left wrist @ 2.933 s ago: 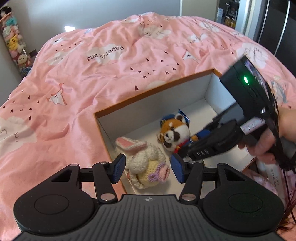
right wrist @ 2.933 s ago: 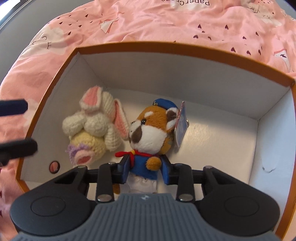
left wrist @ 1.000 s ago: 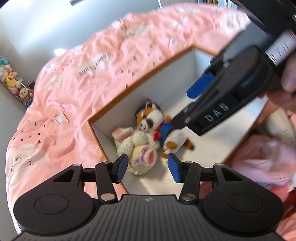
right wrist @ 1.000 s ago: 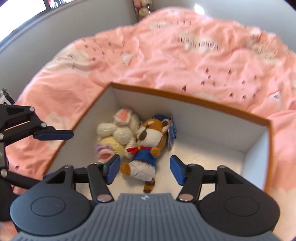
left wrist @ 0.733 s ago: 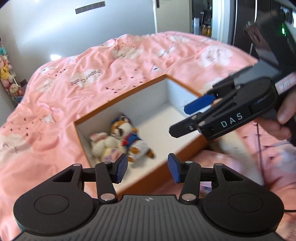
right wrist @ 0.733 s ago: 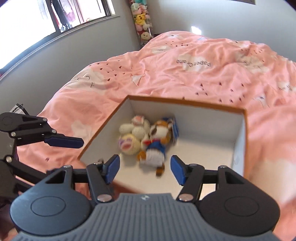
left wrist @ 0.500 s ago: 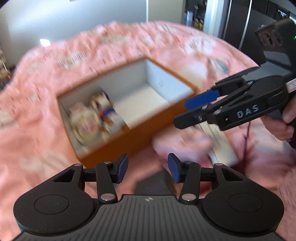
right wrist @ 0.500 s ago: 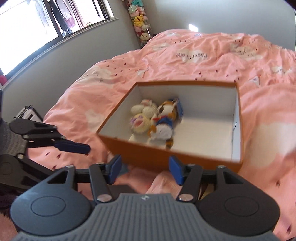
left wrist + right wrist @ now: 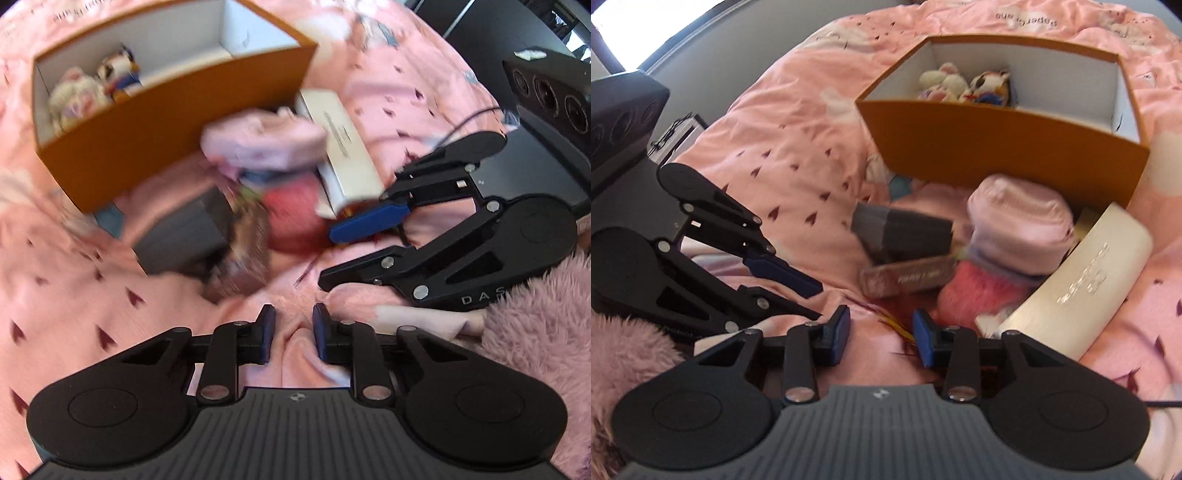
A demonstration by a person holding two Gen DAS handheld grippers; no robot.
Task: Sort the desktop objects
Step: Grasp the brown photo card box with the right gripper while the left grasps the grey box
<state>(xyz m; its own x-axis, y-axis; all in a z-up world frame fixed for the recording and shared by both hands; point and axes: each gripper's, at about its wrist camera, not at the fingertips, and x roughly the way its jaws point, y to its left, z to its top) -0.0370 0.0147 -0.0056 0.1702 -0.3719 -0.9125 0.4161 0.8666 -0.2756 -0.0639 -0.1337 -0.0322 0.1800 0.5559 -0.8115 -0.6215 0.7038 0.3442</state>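
Both grippers leave the box (image 9: pixel 997 144)
Toys now inside; left gripper (image 9: pixel 293 334) and right gripper (image 9: pixel 881 332), empty, closing, reach the pile (image 9: pixel 1004 251).

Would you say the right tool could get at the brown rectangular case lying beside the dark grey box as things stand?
Probably yes: the brown case lies uncovered just ahead of the right tool, whose closing jaws hold nothing; only bare pink bedspread lies between.

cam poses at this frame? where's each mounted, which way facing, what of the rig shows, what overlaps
Left wrist: on the left gripper, angled down at the pink bedding; right gripper enters from the right; jaws closing on nothing.
Right wrist: on the right gripper, angled down toward the pile; left gripper at left; jaws closing, empty.
Shared: orange box, white case, dark box.
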